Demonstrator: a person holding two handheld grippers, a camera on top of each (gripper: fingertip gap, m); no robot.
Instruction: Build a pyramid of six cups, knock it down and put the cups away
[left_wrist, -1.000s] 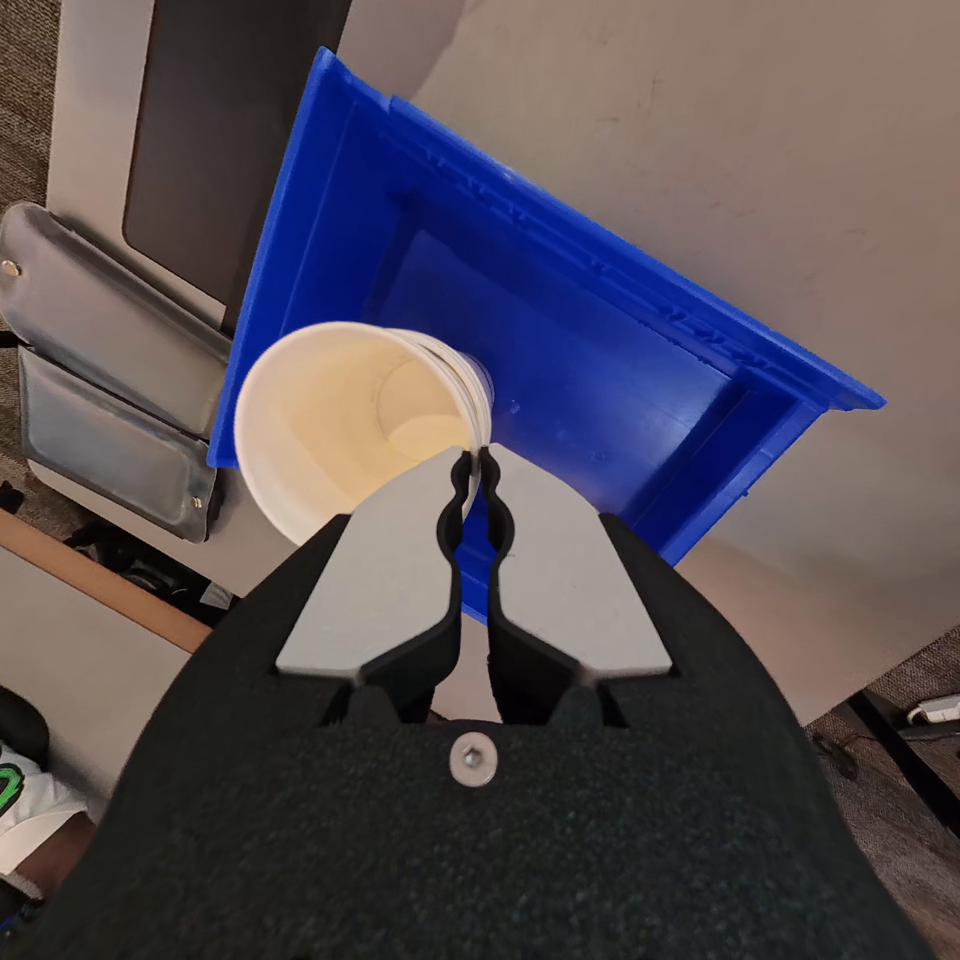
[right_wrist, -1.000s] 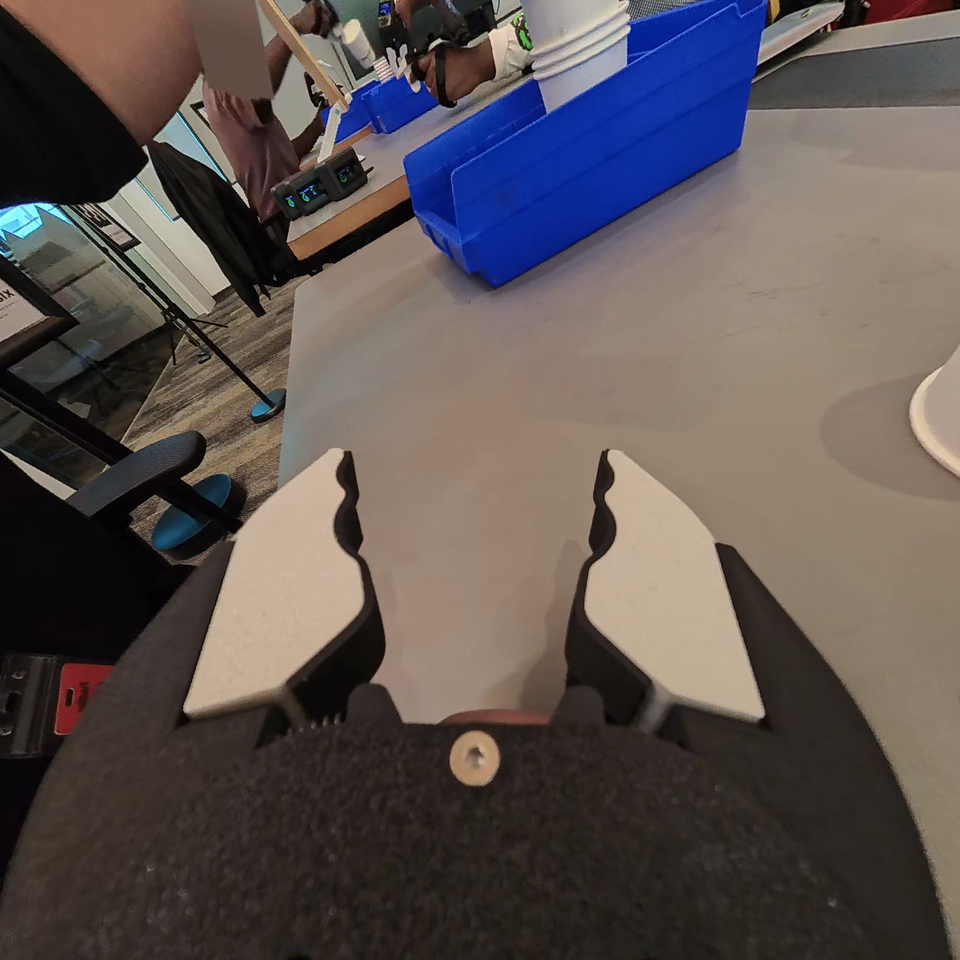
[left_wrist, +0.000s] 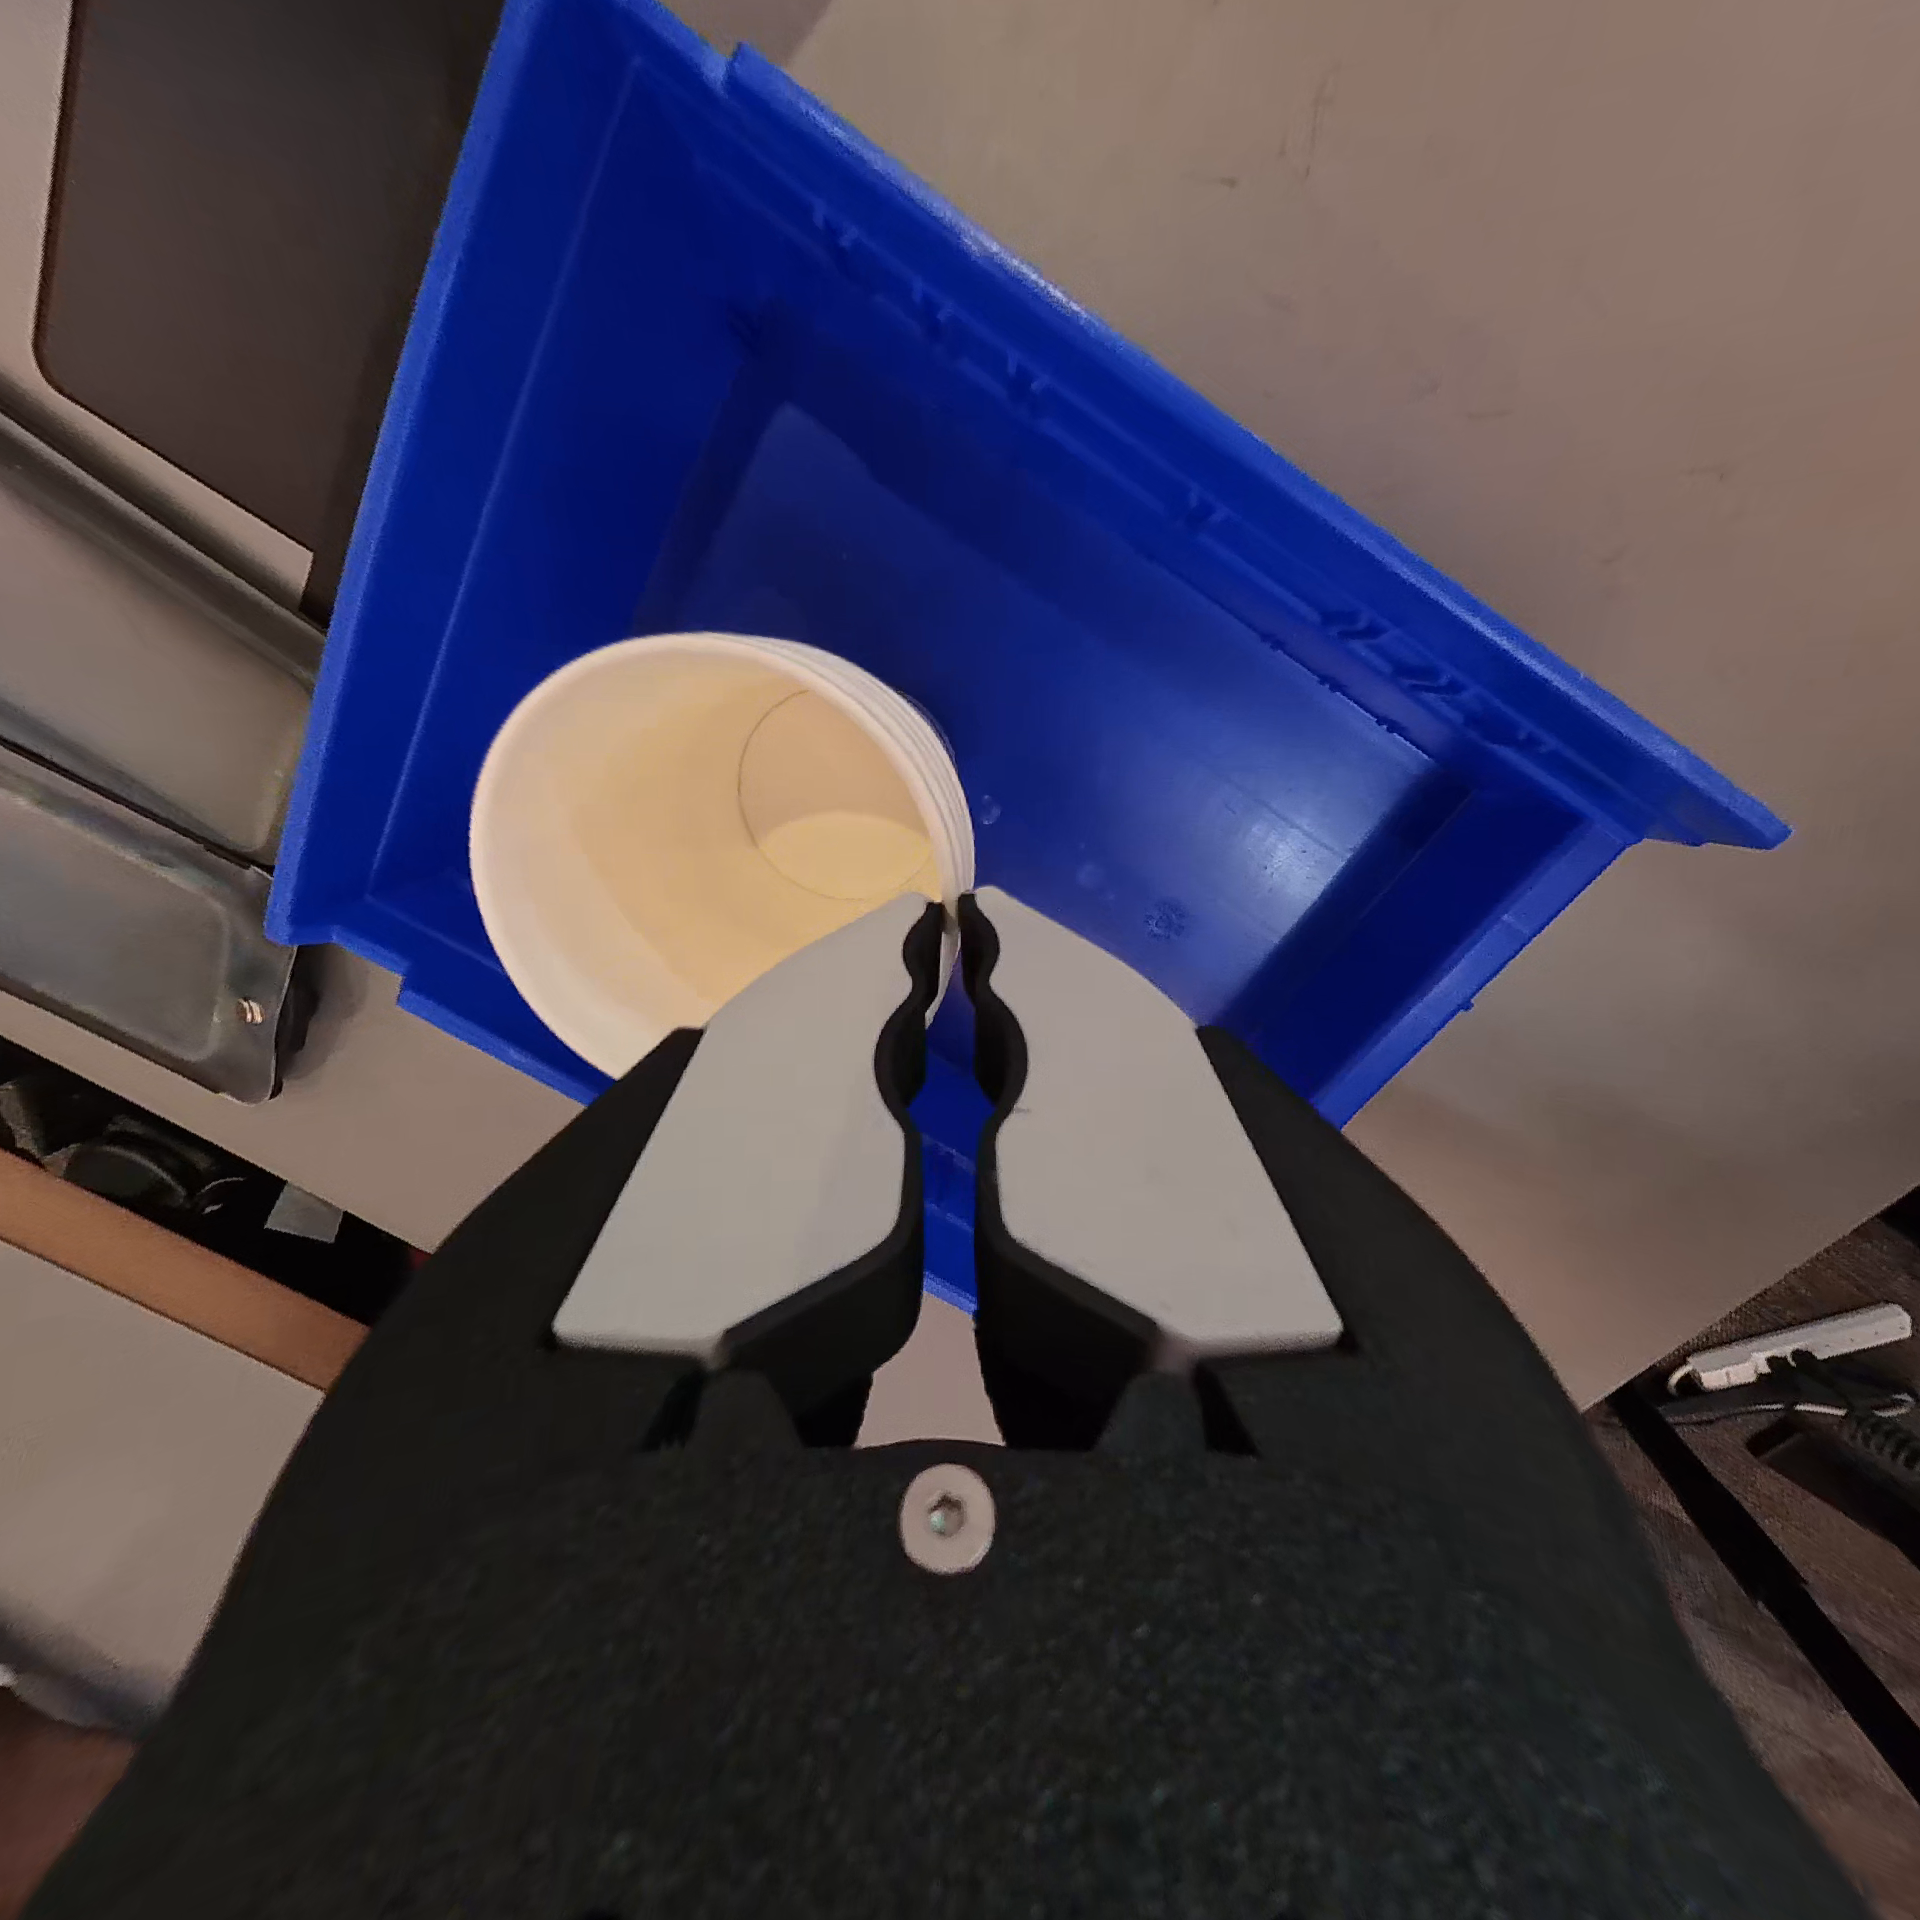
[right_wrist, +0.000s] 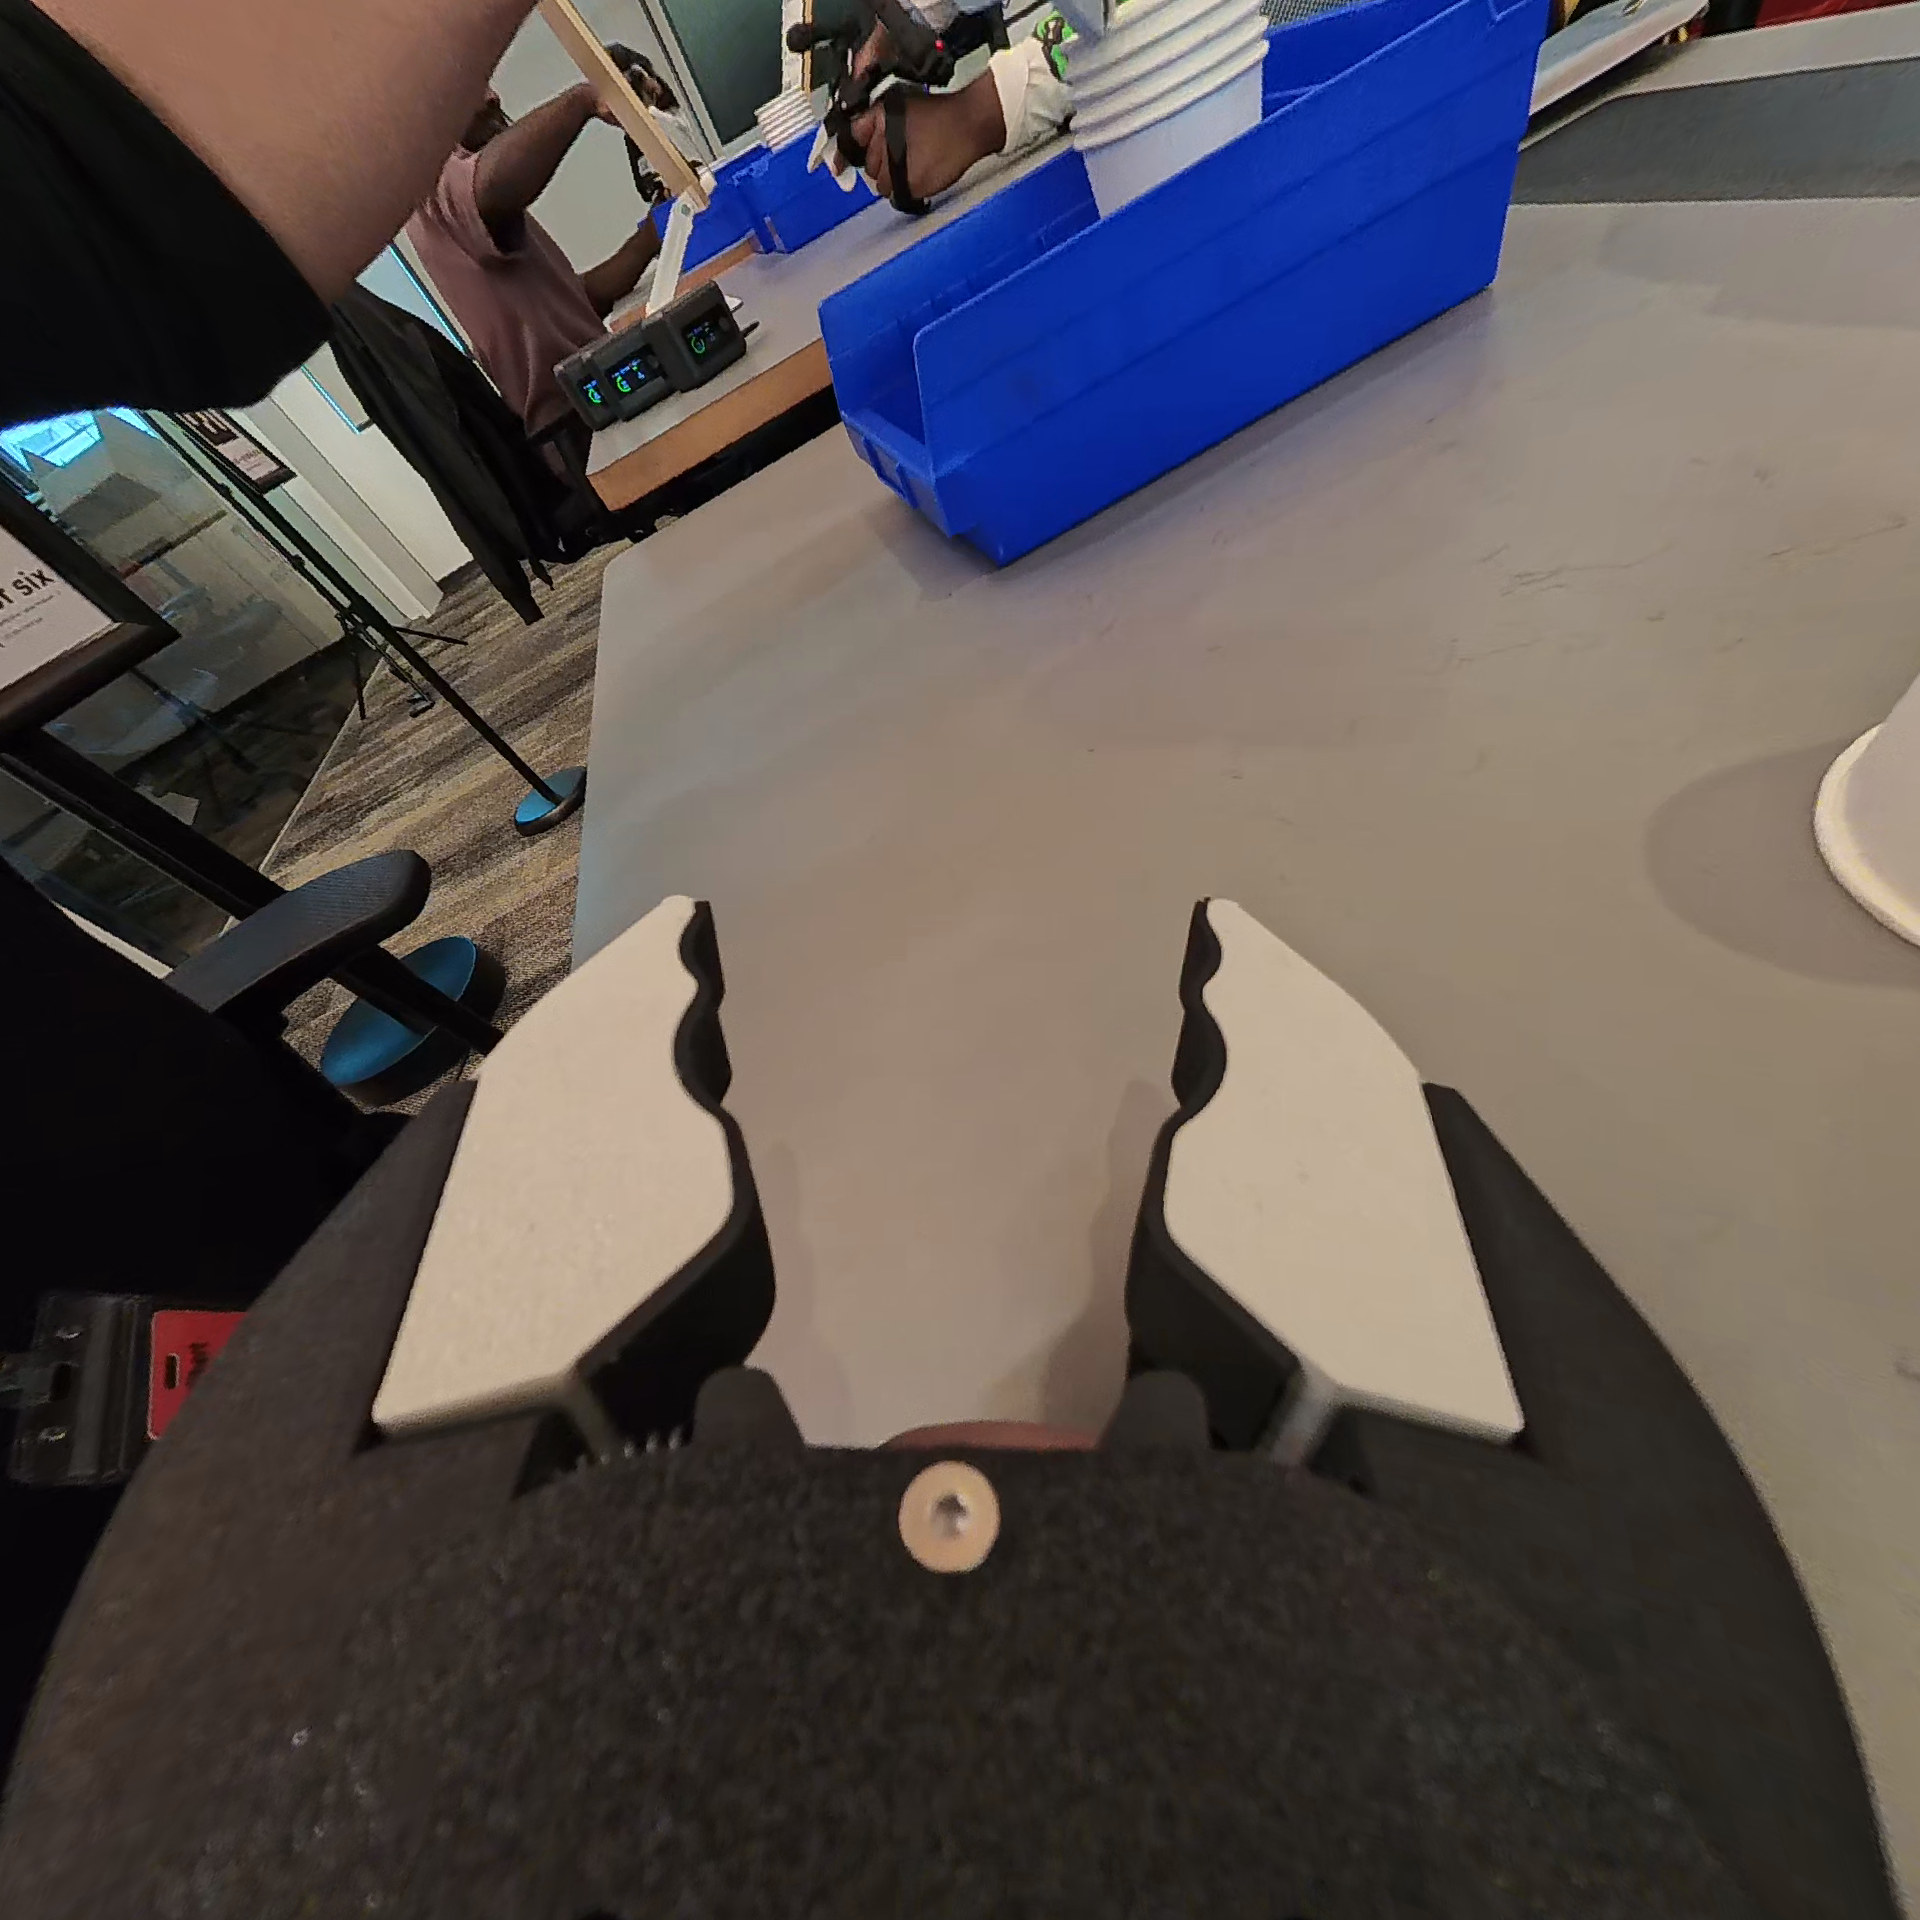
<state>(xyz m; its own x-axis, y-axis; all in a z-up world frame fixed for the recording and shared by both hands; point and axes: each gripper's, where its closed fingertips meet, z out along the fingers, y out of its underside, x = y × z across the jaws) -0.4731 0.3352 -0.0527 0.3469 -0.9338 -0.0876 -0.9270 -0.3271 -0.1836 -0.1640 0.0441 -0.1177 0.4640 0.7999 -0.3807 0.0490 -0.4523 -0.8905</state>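
The left hand-held gripper (left_wrist: 951, 914), pinching the rim of a nested stack of white paper cups (left_wrist: 717, 831), hung over the blue bin (left_wrist: 1143, 665) on the counter (right_wrist: 1247, 727), while the right hand-held gripper (right_wrist: 951, 935) gaped wide, a lone upturned cup (right_wrist: 1881, 831) to its right.

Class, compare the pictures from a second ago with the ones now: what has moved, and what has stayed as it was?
The left gripper, shut on the rim of the stack of white cups, has carried it lower into the blue bin. Unchanged: that grip on the rim, the right gripper open above the grey table, and the lone cup at the table's right.
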